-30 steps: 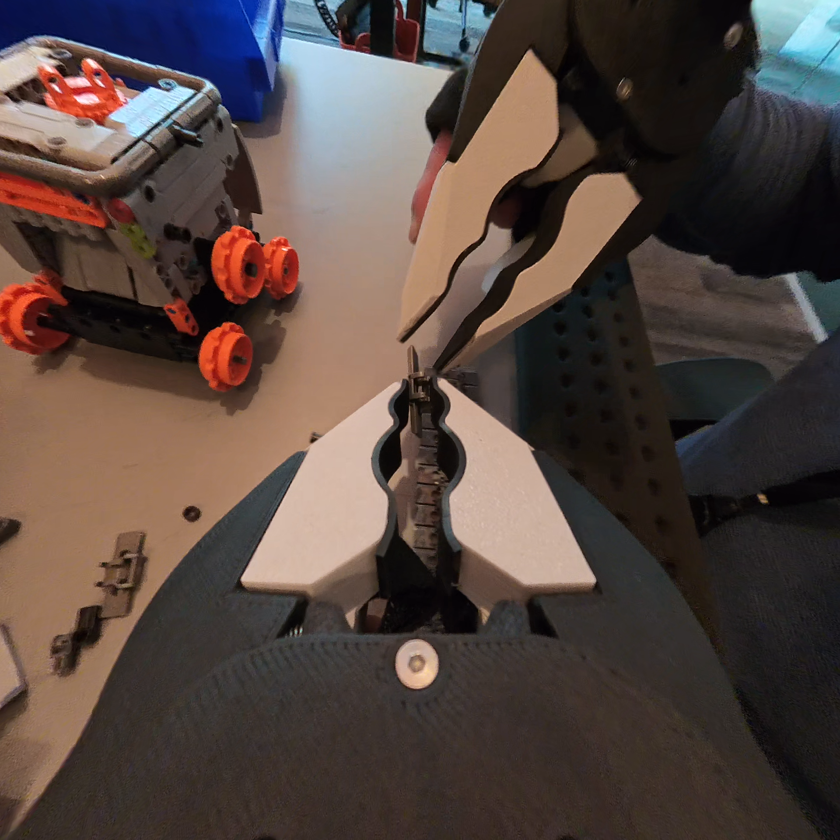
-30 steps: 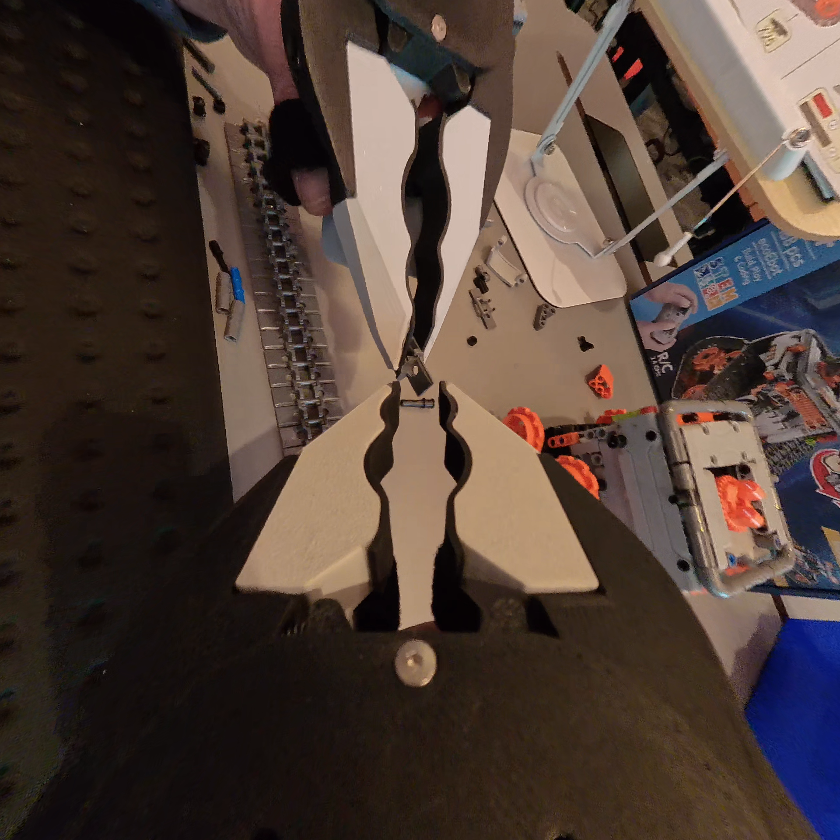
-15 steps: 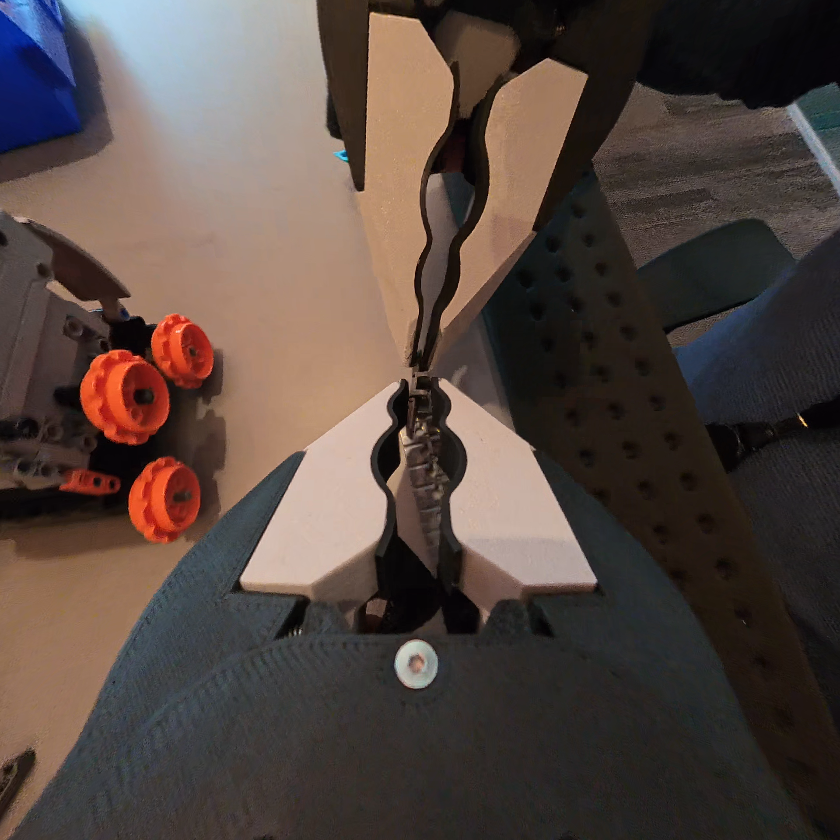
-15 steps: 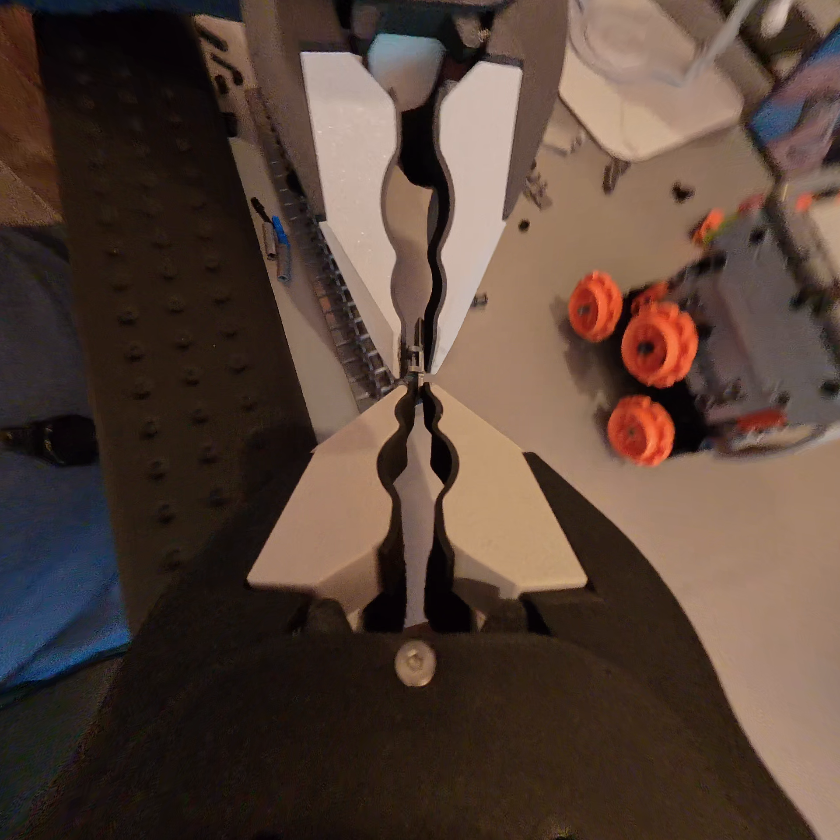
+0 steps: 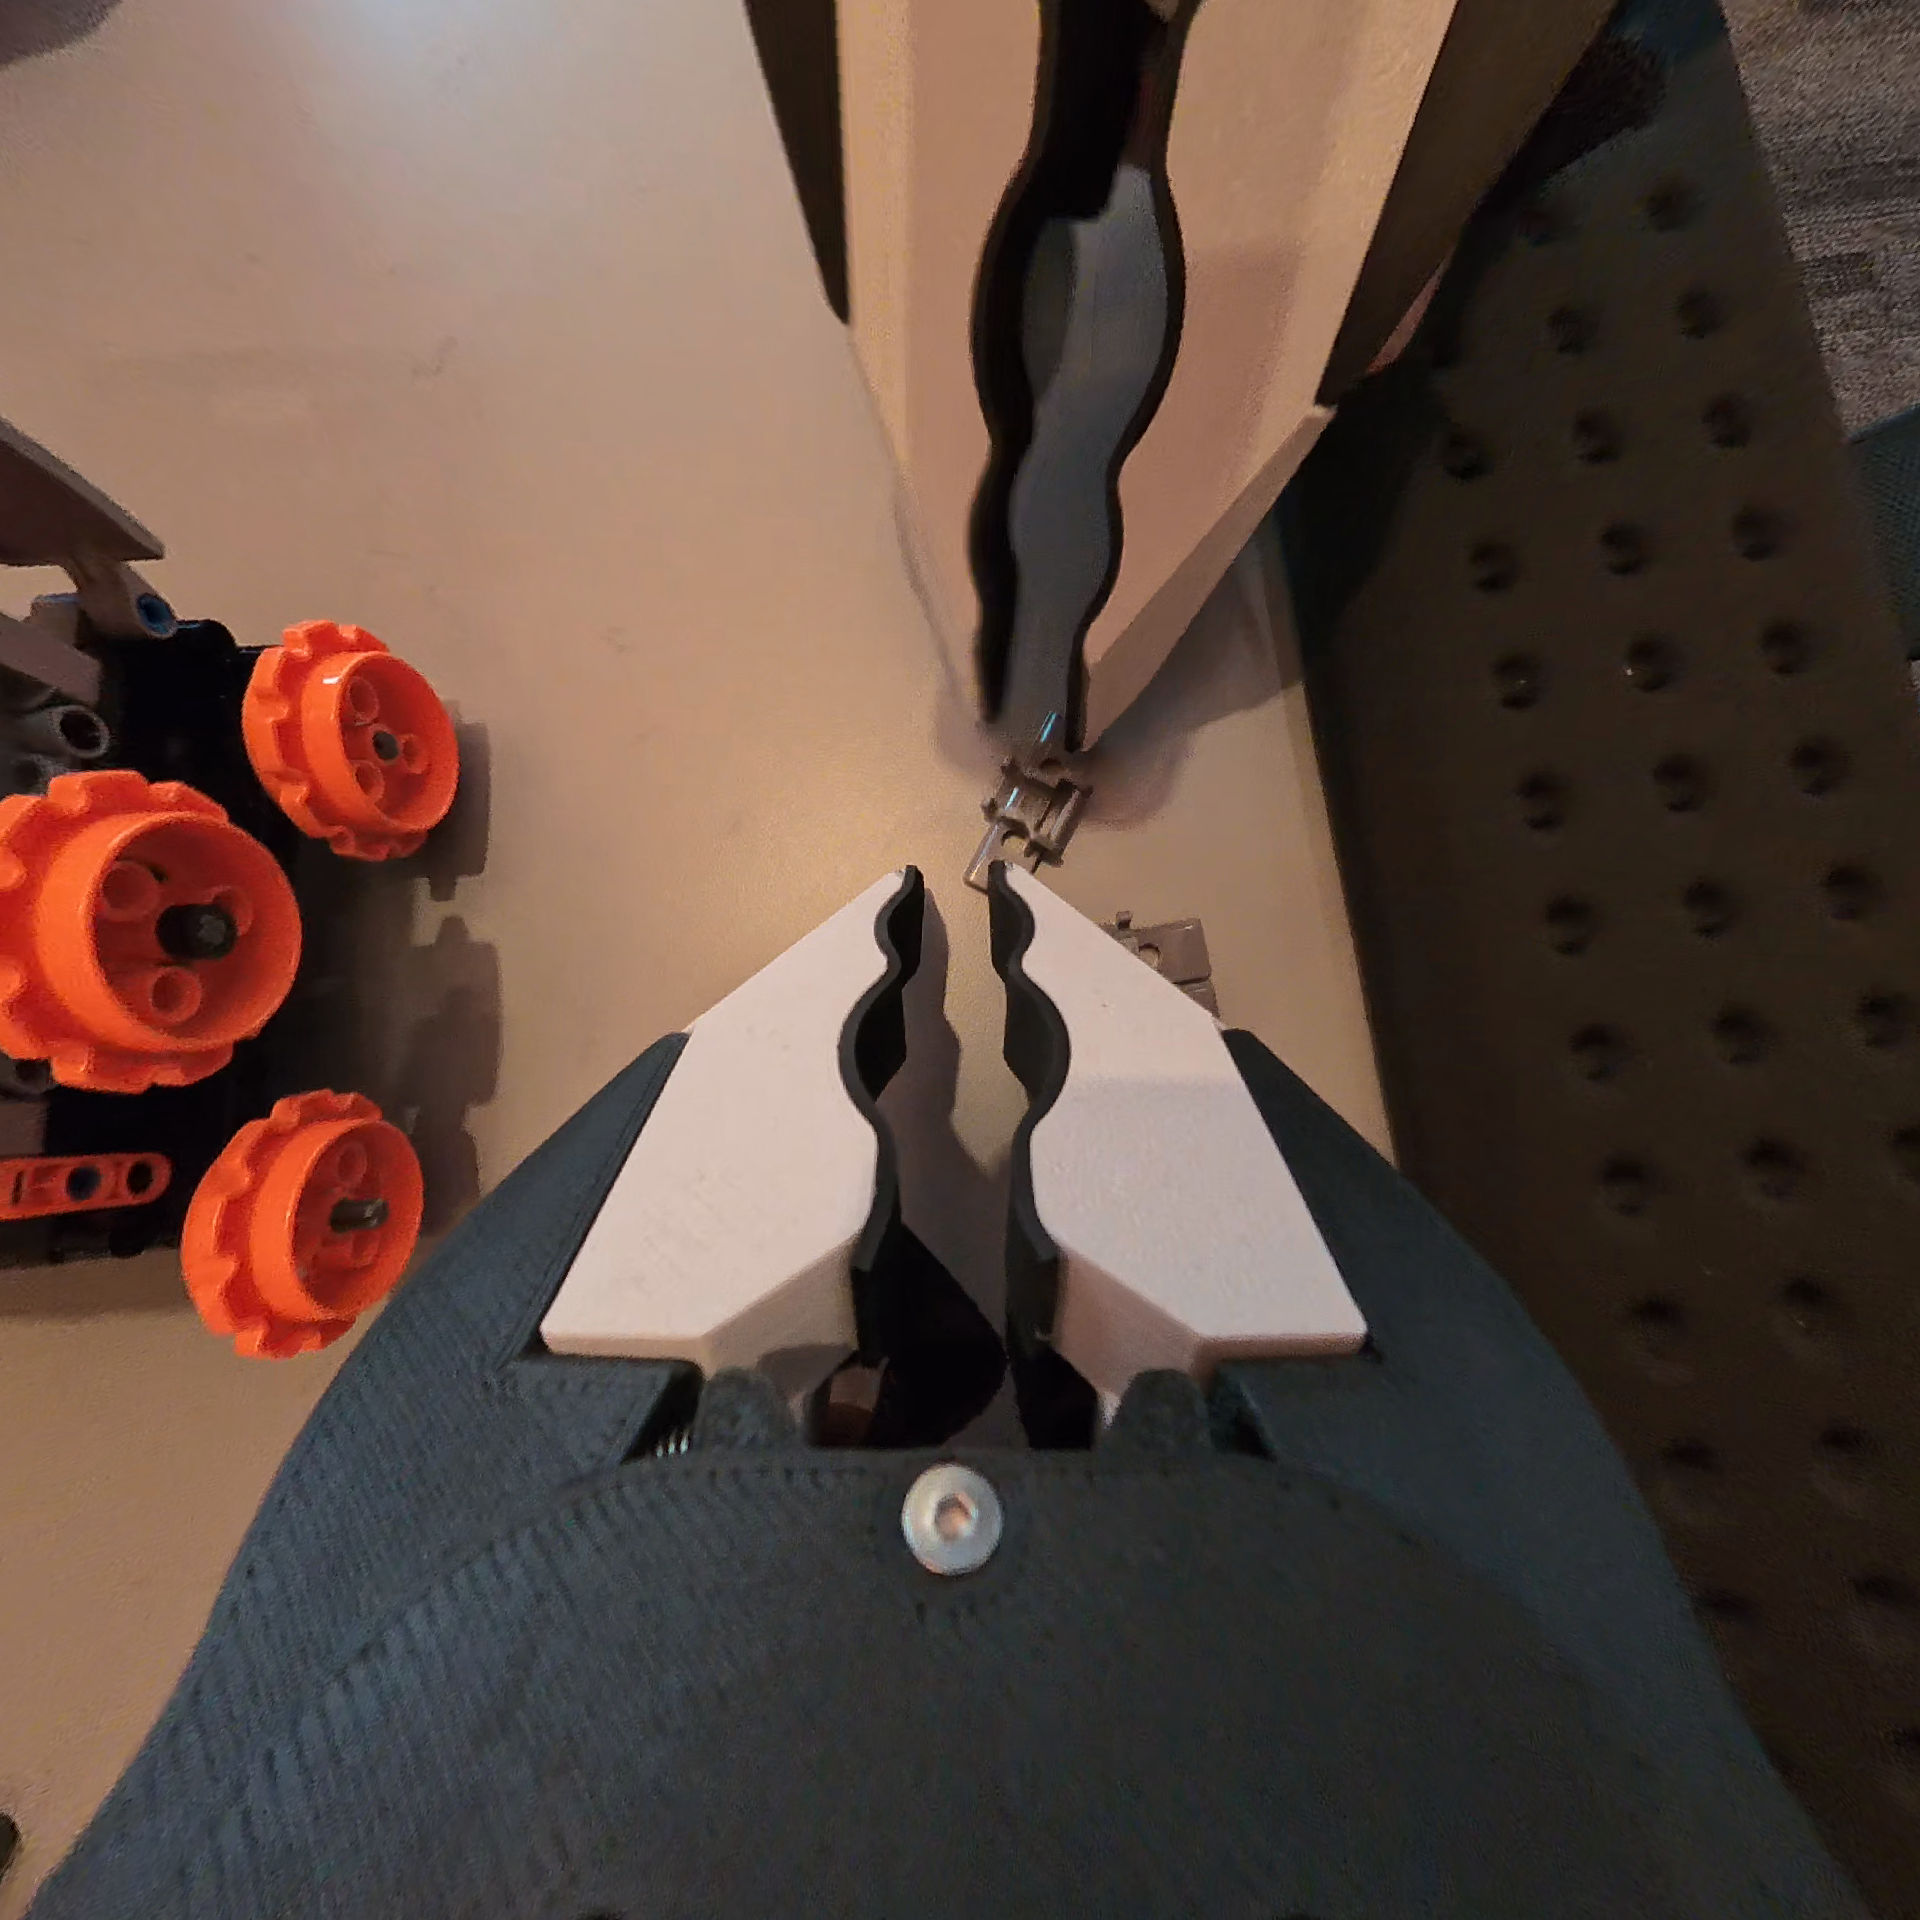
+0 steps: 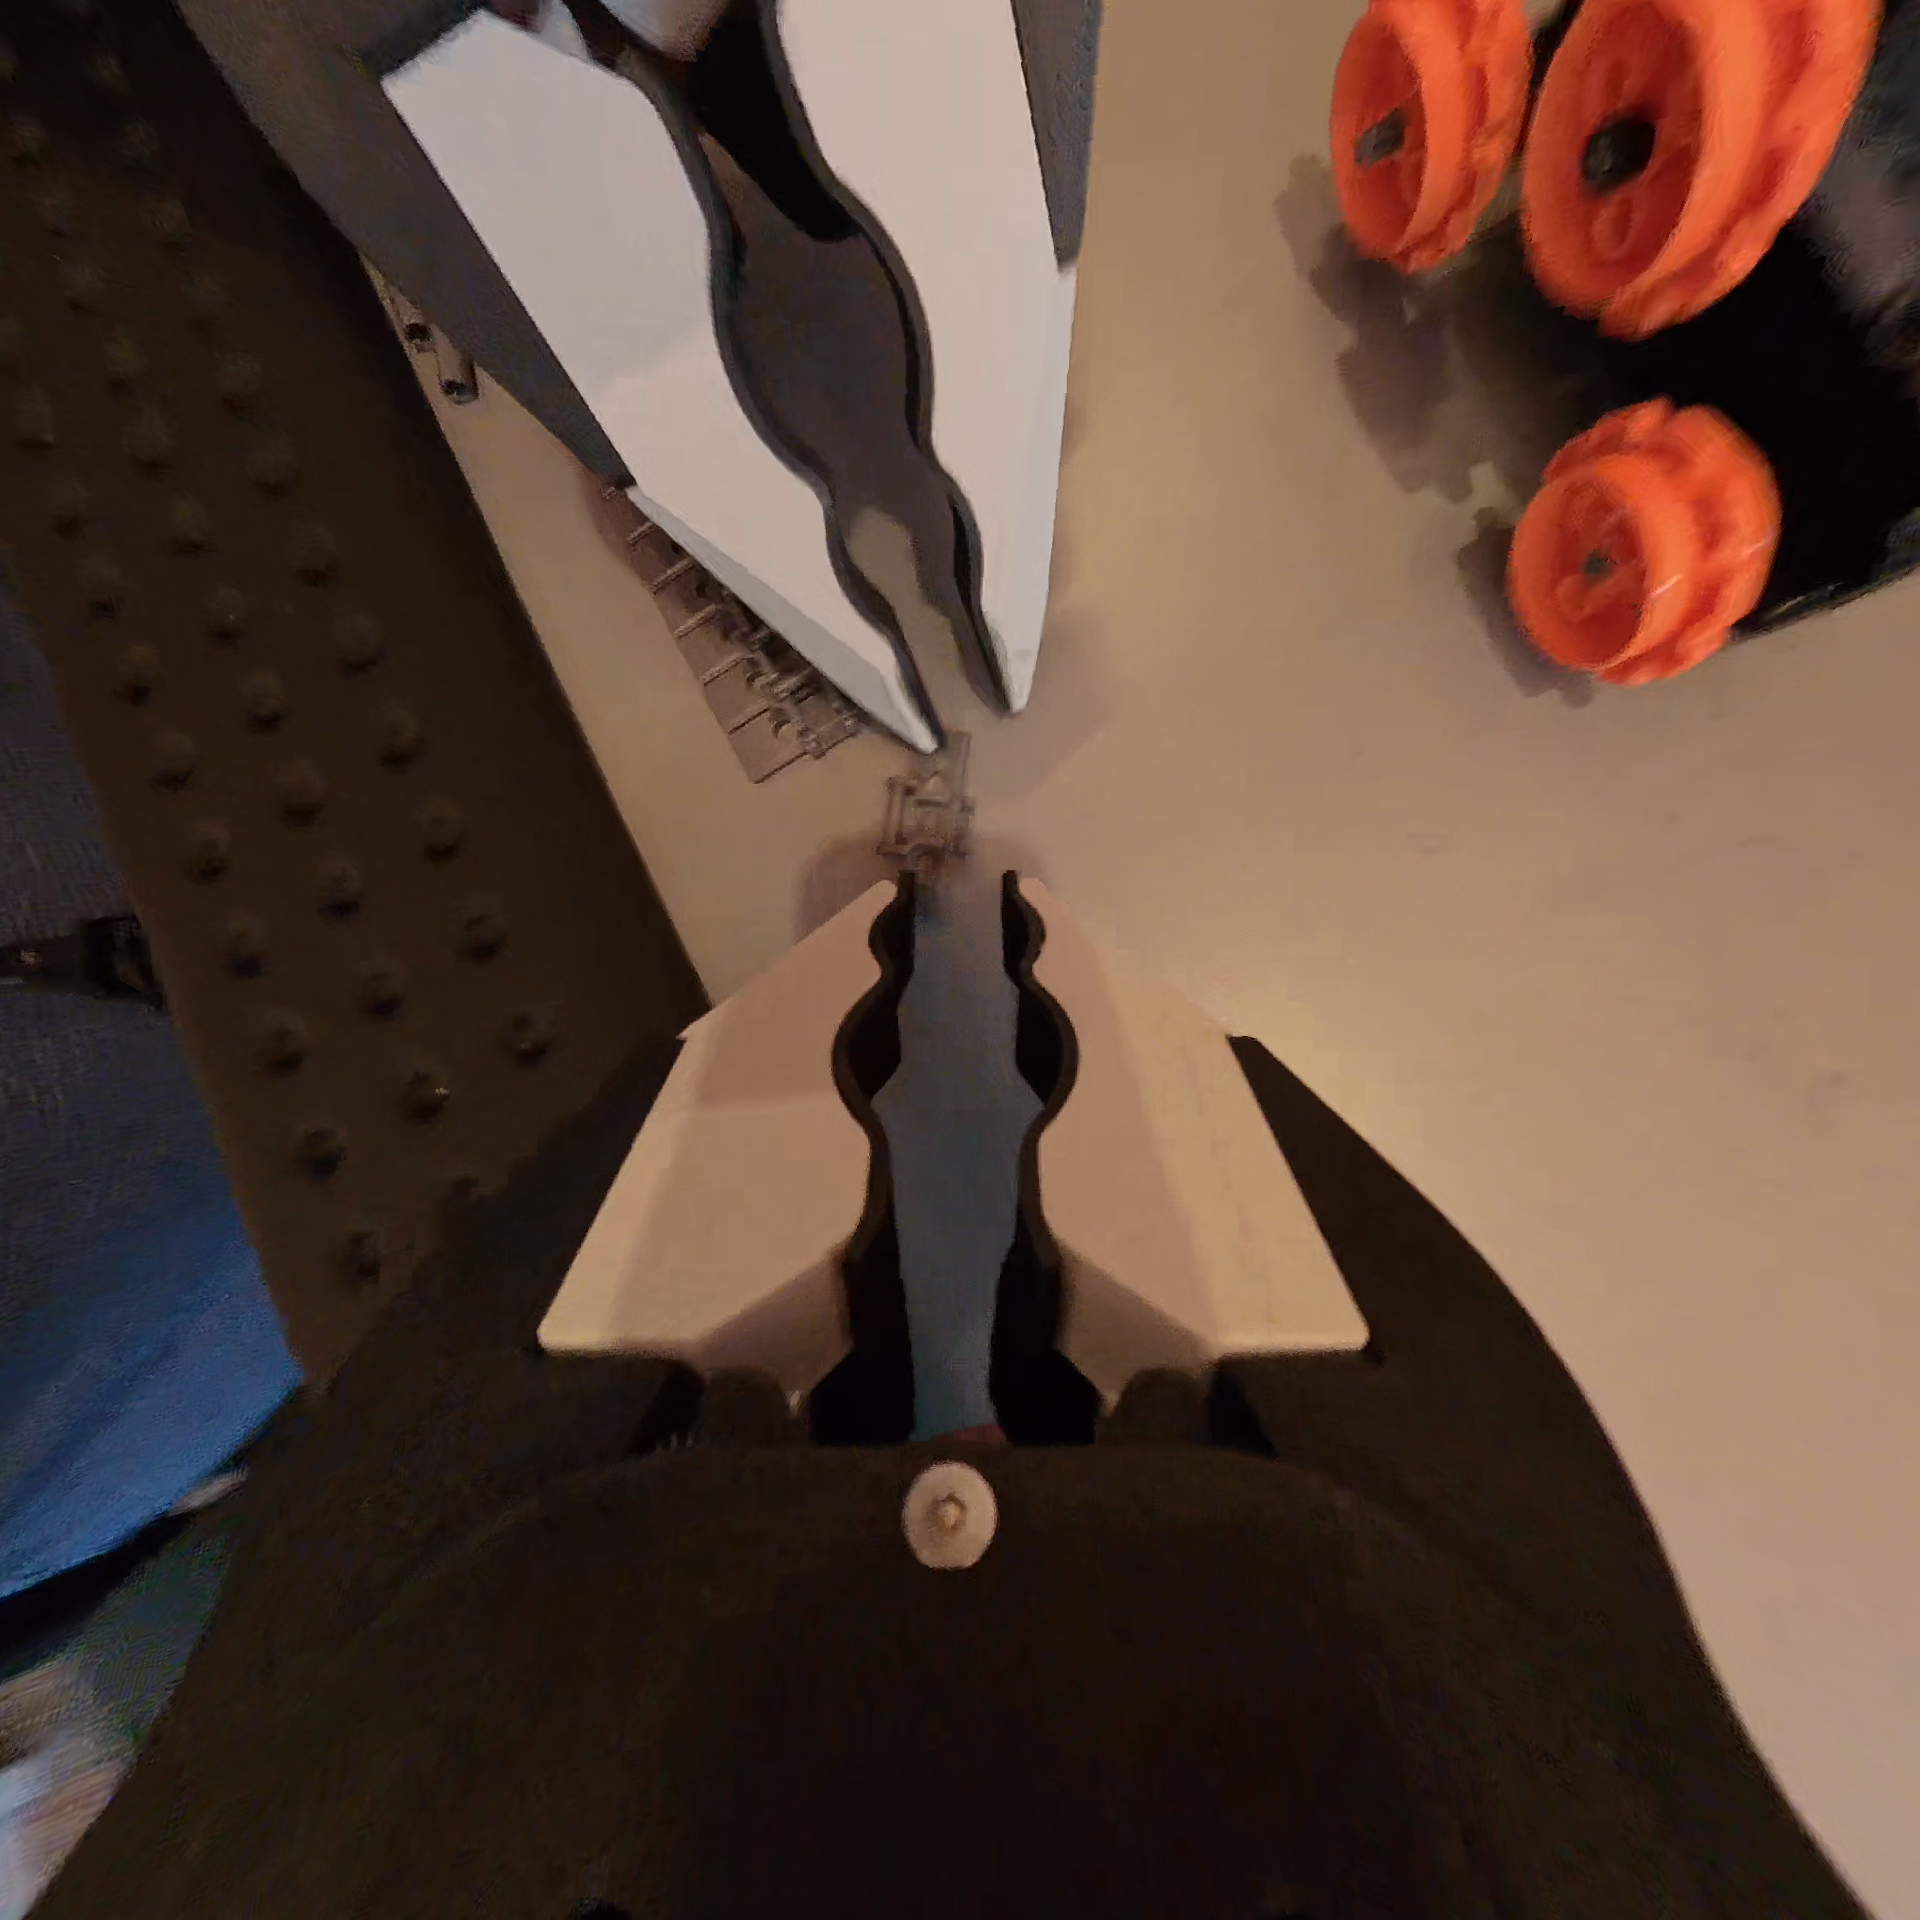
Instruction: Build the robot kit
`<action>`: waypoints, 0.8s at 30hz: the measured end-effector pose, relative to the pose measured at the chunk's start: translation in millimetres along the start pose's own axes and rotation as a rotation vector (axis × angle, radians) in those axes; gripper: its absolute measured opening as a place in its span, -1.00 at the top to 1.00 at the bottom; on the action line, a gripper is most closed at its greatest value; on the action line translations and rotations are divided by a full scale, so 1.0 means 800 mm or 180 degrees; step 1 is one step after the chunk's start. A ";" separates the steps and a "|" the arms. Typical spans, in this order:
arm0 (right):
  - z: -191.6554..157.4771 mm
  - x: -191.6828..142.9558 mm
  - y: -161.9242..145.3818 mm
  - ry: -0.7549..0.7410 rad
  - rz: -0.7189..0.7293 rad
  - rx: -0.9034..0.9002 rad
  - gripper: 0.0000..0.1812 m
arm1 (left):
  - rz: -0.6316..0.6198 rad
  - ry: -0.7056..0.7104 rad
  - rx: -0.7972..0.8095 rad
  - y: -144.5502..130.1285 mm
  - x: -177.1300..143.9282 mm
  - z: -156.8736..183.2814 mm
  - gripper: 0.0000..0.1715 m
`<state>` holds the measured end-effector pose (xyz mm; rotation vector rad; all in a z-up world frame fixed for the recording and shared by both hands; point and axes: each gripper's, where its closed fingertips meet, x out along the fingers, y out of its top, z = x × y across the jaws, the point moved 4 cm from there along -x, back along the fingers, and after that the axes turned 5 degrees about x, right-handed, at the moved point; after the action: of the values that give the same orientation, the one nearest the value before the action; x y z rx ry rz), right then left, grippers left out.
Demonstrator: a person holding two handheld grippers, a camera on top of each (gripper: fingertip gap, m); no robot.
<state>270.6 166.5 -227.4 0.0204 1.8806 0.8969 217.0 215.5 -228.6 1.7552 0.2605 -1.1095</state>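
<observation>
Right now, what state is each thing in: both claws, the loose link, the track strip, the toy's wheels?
Left claw: open, empty.
Right claw: open, empty.
Track link: loose, flat on the table, between the two claws' tips, gripped by neither.
Track strip: flat on the table, partly hidden behind the left claw.
Orange wheels: mounted on the toy, no track around them.
</observation>
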 end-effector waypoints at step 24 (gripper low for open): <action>-0.004 0.007 0.021 0.0559 -0.0246 -0.2144 0.83 | 0.0089 0.0232 0.0032 -0.024 -0.055 0.023 0.81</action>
<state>259.3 178.9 -221.1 -0.5504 1.6338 1.4707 170.5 223.1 -207.6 1.8052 0.2746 -1.0299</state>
